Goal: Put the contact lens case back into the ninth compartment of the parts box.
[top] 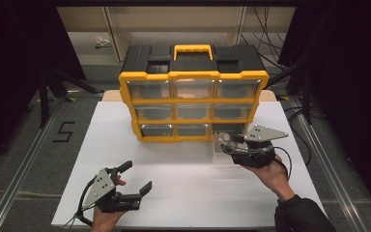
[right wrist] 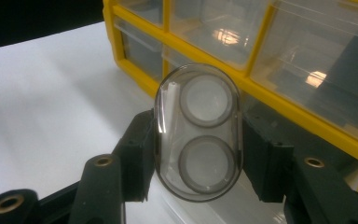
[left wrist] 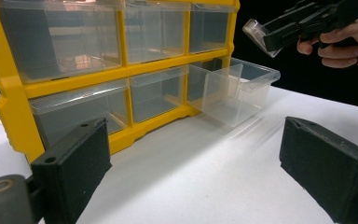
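Left tool (top: 134,178) spread wide, low; right tool (right wrist: 198,154) raised, clamping clear case (right wrist: 198,133).

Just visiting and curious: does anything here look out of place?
One clear drawer at the organizer's bottom right is pulled out, while the others sit flush. The right gripper holds a clear oval case near it. Nothing looks spilled or broken.
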`<action>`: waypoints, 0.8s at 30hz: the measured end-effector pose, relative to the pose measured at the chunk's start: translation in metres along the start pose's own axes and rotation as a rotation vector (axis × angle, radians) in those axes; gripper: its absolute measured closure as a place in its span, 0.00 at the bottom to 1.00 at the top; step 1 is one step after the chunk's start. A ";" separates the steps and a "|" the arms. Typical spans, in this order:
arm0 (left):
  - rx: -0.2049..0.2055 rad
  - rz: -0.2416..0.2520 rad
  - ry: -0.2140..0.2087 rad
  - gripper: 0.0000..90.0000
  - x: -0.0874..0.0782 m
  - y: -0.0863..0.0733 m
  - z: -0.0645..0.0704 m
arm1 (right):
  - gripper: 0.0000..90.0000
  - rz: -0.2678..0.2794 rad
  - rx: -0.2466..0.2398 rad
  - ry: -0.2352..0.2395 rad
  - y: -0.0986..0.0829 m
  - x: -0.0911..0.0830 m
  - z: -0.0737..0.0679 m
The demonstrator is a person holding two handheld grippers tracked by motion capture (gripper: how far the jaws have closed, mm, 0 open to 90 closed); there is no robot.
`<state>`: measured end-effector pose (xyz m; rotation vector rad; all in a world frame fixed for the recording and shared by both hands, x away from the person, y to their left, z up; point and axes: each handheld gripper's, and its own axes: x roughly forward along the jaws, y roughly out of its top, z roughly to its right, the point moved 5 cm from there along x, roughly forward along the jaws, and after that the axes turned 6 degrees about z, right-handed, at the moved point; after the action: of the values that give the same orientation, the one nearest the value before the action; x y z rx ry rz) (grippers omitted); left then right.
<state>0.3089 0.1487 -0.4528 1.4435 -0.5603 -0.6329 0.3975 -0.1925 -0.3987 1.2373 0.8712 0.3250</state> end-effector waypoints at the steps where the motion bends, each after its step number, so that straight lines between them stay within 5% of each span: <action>1: 0.001 0.001 0.000 0.09 0.000 0.000 0.000 | 0.55 -0.001 0.002 -0.003 0.000 -0.001 0.002; 24: 0.004 -0.001 0.001 0.09 0.000 0.000 0.000 | 0.55 -0.002 0.039 -0.051 -0.006 -0.007 0.022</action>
<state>0.3087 0.1485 -0.4528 1.4473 -0.5603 -0.6317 0.4075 -0.2136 -0.4003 1.2759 0.8385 0.2751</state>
